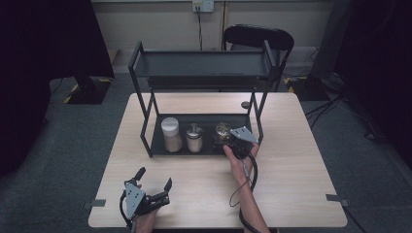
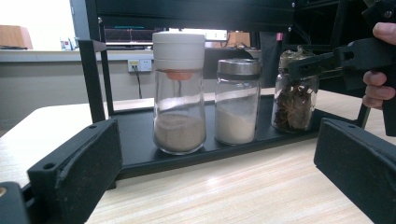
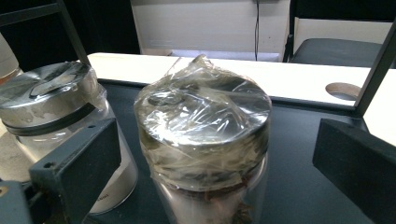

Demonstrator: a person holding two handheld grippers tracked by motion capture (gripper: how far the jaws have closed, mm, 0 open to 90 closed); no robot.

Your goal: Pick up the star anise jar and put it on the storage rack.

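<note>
Three jars stand in a row on the lower tray (image 1: 158, 144) of a black two-tier rack. From left to right they are a white-capped jar (image 1: 171, 134) of brown powder, a steel-lidded jar (image 1: 195, 137) of pale powder, and a jar (image 1: 222, 129) of dark dried pieces with plastic film over its lid. My right gripper (image 1: 223, 138) reaches in from the front. In the right gripper view its jaws stand wide on either side of the film-wrapped jar (image 3: 203, 116), with a gap at each side. My left gripper (image 1: 154, 177) rests open near the table's front left and faces the jars (image 2: 179, 93).
The rack's upper shelf (image 1: 201, 63) hangs over the jars, and its posts (image 1: 257, 116) flank the tray. Behind the rack there is a small round hole (image 1: 245, 104) in the wooden table (image 1: 291, 160). A black chair (image 1: 257, 36) stands beyond the far edge.
</note>
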